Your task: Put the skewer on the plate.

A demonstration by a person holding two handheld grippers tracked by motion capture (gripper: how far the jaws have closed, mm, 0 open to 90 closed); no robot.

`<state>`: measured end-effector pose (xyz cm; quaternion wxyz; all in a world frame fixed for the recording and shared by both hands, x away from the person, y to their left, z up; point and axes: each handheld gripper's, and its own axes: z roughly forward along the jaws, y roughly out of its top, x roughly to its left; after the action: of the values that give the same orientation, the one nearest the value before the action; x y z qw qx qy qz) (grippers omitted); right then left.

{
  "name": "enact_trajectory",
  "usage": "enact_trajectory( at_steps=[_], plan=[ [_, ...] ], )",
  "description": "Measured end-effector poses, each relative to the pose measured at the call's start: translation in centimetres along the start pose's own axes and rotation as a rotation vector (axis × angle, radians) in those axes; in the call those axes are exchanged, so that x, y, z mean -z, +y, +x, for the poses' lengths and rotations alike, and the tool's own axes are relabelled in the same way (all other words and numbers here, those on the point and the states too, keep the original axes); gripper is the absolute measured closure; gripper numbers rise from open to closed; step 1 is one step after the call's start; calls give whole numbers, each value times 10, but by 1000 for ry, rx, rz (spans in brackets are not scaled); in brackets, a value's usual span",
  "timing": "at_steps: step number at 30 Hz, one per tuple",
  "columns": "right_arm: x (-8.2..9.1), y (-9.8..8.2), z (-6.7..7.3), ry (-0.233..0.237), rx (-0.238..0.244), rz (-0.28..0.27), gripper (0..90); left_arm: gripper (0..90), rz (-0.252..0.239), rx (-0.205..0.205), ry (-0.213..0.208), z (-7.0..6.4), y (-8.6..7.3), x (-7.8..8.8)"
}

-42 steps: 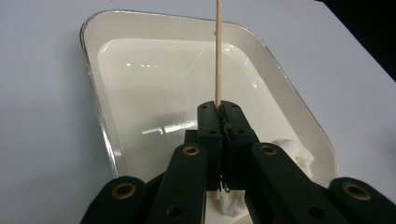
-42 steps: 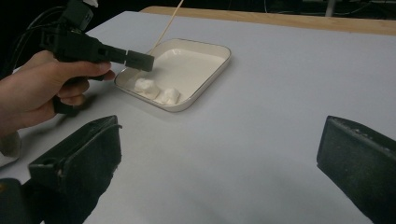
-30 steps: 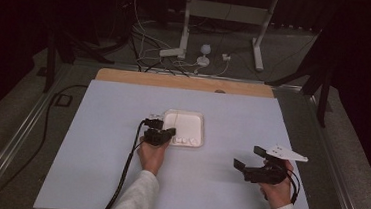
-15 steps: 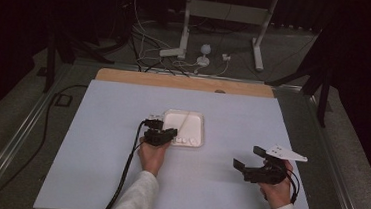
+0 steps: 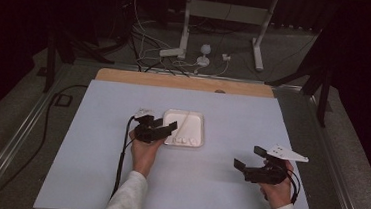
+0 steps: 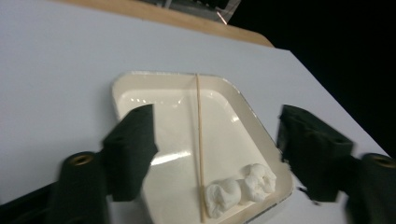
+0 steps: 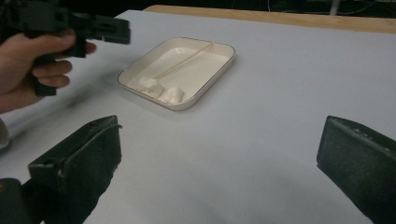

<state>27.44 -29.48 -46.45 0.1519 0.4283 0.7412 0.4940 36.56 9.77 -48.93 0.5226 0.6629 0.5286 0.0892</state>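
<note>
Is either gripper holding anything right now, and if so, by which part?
Nothing is held. The left gripper has just been opening, jaws empty above the tray with the skewer; the right gripper is open and empty.

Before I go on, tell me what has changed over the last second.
The left tongs have just been opening above the tray, with nothing between the jaws; the skewer and the white lumps lie in the tray. The right tongs, open, and the tray kept their places.
</note>
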Motion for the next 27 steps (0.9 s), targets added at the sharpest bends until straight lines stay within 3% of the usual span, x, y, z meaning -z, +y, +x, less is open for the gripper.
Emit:
enact_trajectory(
  at_steps=[13,19,27],
  plan=[
    [2,-2,-2,5,-4,-16,2,34,-45,-183,-48,-3,10,60],
    [3,-4,-4,6,-1,-24,2,7,-96,-247,-5,4,6,88],
    [5,-7,-4,-22,33,-53,1,5,-132,-338,20,17,-9,119]
  ],
)
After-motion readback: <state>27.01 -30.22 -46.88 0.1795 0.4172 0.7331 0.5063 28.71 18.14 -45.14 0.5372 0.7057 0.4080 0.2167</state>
